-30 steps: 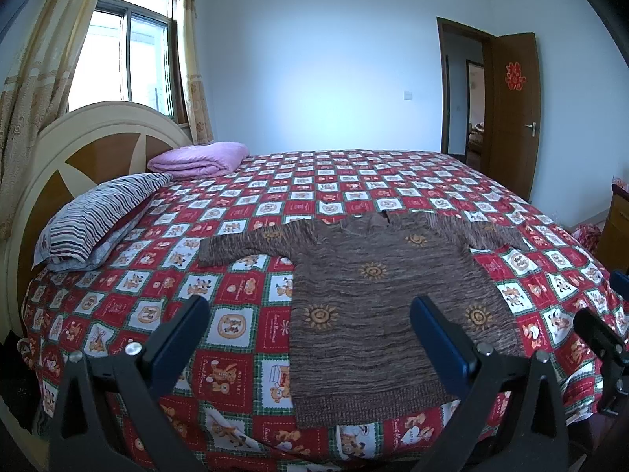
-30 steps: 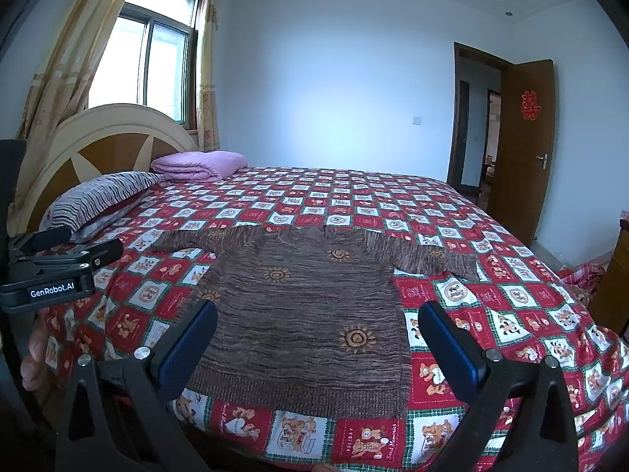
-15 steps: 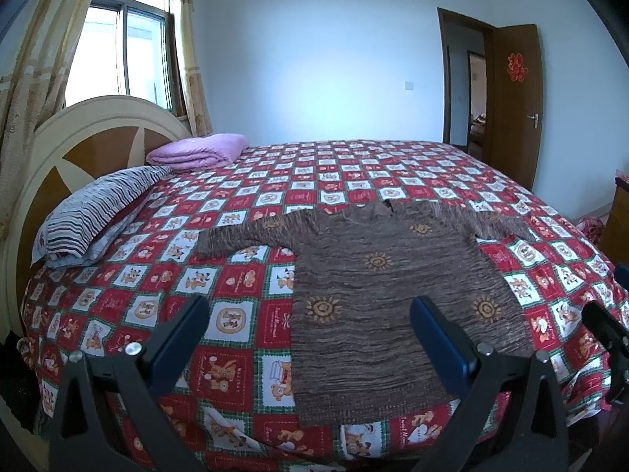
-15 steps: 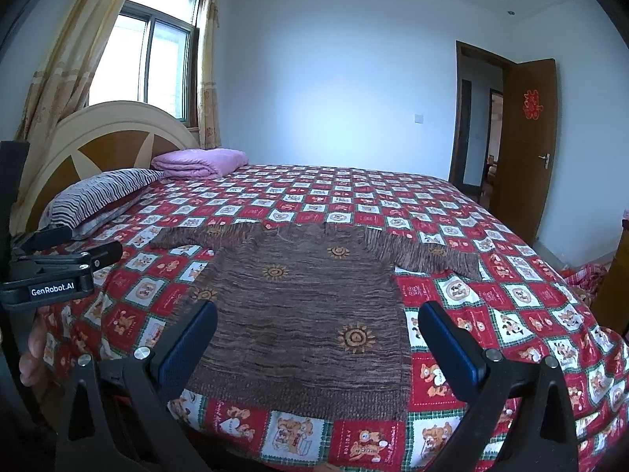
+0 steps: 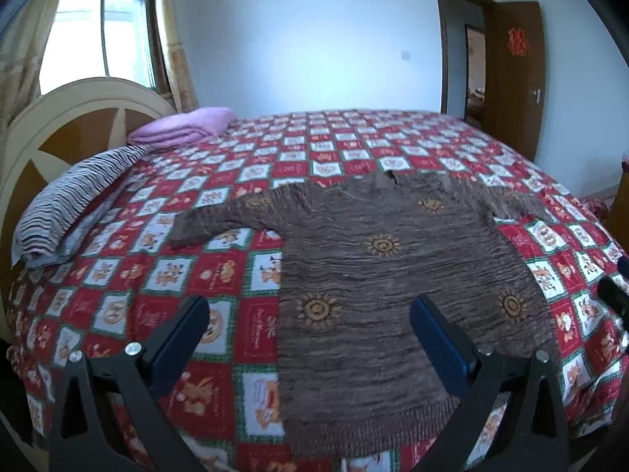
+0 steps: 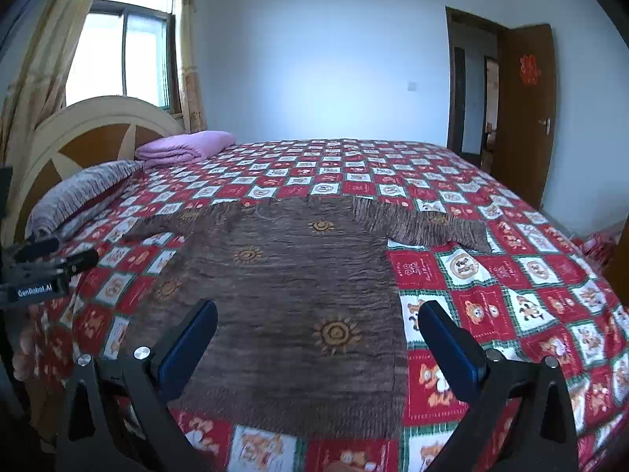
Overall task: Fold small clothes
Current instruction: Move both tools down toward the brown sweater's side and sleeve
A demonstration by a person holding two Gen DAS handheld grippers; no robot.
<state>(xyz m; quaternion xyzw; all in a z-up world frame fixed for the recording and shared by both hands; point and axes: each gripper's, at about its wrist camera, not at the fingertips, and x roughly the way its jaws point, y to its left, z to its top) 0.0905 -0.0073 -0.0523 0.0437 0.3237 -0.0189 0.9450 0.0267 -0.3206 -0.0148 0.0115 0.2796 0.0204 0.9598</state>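
Observation:
A small brown knit sweater (image 5: pixel 393 275) with orange sun motifs lies flat on the bed, sleeves spread out to both sides, hem toward me. It also shows in the right wrist view (image 6: pixel 283 295). My left gripper (image 5: pixel 310 318) is open and empty, above the sweater's lower left edge. My right gripper (image 6: pixel 318 326) is open and empty, above the sweater's lower right part. The left gripper also shows at the left edge of the right wrist view (image 6: pixel 43 271).
The bed has a red, white and green checked quilt (image 5: pixel 220 275). A striped pillow (image 5: pixel 74 196) and a folded pink blanket (image 5: pixel 184 126) lie by the headboard (image 5: pixel 59 129) at left. An open wooden door (image 5: pixel 515 78) stands at the back right.
Both grippers have moved forward and lower toward the bed, so the sweater looks closer. Both stay open and the sweater has not moved.

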